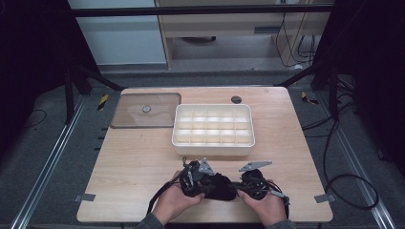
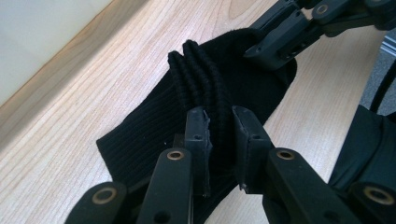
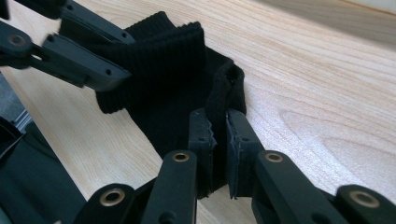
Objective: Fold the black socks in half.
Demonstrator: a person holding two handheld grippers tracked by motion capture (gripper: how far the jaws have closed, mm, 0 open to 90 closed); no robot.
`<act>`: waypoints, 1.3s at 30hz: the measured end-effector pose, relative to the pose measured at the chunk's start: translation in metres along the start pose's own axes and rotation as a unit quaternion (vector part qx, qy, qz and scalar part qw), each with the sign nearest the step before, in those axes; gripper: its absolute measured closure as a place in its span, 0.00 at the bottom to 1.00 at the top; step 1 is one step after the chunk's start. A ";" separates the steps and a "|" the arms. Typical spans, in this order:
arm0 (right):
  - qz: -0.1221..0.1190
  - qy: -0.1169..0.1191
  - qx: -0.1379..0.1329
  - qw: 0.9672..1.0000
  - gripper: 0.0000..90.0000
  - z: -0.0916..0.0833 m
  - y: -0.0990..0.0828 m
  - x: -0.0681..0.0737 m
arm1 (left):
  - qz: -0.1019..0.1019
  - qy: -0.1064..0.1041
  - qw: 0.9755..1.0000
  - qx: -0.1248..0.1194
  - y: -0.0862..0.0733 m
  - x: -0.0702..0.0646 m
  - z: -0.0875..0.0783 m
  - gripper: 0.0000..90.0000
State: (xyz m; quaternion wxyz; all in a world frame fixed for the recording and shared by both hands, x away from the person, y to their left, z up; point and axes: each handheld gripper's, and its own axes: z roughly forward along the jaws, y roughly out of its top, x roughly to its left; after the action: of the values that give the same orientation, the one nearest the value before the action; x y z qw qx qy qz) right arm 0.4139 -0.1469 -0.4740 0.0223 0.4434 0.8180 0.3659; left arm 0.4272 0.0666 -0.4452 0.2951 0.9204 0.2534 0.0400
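Low in the middle of the high view, a black ribbed sock (image 1: 217,187) lies on the wooden table (image 1: 133,157), held from both sides close to the near edge. The left gripper (image 2: 219,135) pinches the bunched ribbed cuff between its pads; in the left gripper view that fold rises through the centre of the frame, and the rest of the sock spreads flat toward the lower left. The right gripper (image 3: 220,133) is pressed together on a thin folded edge of the same sock, seen in the lower centre of its own view. Each gripper also appears in the other's camera, at the upper right of the left gripper view and the upper left of the right gripper view, clamped on the cloth.

Above the hands in the high view, a white compartment tray (image 1: 213,150) stands near the table's middle, its near wall not far from the grippers. A clear lid (image 1: 129,117) with a round knob lies flat at the upper left, just beside the tray. Bare wood stretches to the left and right of the hands, out to both side edges. A dark round hole (image 1: 236,99) sits by the far edge.
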 end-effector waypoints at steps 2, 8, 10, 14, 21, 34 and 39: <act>0.002 -0.001 0.002 1.000 0.92 0.000 -0.001 0.000 | -0.003 0.000 1.000 -0.005 0.000 0.000 0.002 0.85; 0.004 -0.001 0.002 1.000 0.92 0.000 -0.001 -0.001 | -0.008 -0.001 1.000 -0.009 0.001 0.000 0.006 0.85; 0.004 0.000 0.003 1.000 0.92 0.000 -0.001 0.000 | -0.007 -0.004 1.000 -0.006 0.001 -0.002 0.010 0.85; 0.003 0.000 0.002 1.000 0.91 0.000 -0.002 -0.001 | -0.004 -0.005 1.000 -0.002 -0.001 -0.005 0.014 0.85; 0.005 -0.001 0.001 1.000 0.91 0.001 -0.003 -0.002 | -0.006 -0.005 1.000 -0.003 0.000 -0.007 0.018 0.84; 0.008 -0.002 0.002 1.000 0.91 0.002 -0.004 -0.002 | -0.004 -0.008 1.000 -0.006 0.001 -0.011 0.023 0.84; 0.009 -0.002 0.002 1.000 0.91 0.002 -0.004 -0.002 | -0.001 -0.018 1.000 -0.005 0.002 -0.014 0.025 0.81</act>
State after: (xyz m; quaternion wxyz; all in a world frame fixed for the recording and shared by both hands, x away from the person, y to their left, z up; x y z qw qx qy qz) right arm 0.4136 -0.1485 -0.4787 0.0196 0.4518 0.8145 0.3634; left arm 0.4214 0.0456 -0.4638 0.3042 0.9192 0.2487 0.0239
